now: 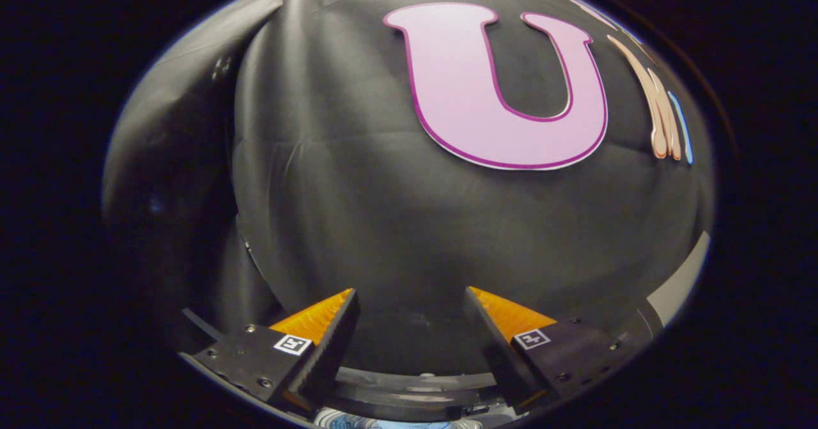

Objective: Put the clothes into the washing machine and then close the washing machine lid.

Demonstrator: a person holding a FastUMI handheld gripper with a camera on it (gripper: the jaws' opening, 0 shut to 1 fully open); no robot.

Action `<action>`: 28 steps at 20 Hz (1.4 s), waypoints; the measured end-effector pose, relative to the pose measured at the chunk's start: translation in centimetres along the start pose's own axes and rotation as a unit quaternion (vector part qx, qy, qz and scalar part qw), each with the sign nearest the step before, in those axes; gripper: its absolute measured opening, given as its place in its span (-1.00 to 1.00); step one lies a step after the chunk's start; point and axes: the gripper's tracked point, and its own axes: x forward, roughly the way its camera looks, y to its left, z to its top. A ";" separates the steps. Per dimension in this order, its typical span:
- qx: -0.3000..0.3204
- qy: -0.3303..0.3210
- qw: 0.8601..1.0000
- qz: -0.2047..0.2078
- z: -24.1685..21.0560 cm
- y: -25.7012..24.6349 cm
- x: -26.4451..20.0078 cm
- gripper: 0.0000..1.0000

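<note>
- Black cloth wall (pixel 358 224) is recorded straight ahead of the gripper (pixel 412 307); the camera is tilted up toward it.
- Gripper fingers are noted as spread apart, nothing held between them, only the cloth seen through the gap.
- A dark curved rim (pixel 409 397), with a small bluish-white patch (pixel 396 422) beneath it, is glimpsed low between the finger bases; it is judged, not confirmed, to belong to the washing machine.
- Clothes cannot be identified; whether any lie in that patch is too small to tell.
- A pale strip (pixel 687 275) is logged beside the far finger, nature unclear.
- Key relation: the machine's likely opening is judged to lie below and close under the fingers, not ahead of them, so the coming move is expected to need the gripper tipped downward.
- Lid position cannot be told.
</note>
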 end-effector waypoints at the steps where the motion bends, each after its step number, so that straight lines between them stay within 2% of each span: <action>1: 0.000 -0.001 1.000 0.002 0.1 -0.2 0.1 0.99; 6: -0.002 0.000 1.000 0.018 -0.5 -0.4 0.5 1.00; 11: 0.027 -0.022 0.999 0.037 1.6 -0.5 -0.1 0.88; 13: 0.046 -0.043 0.997 0.050 3.2 -1.3 -0.9 0.93; 20: 0.031 -0.092 0.994 0.050 6.6 -1.4 -7.8 0.92; 25: 0.031 -0.130 0.990 0.043 9.0 -3.8 -12.6 0.92; 28: 0.014 -0.144 0.989 0.022 9.9 -6.6 -16.1 0.92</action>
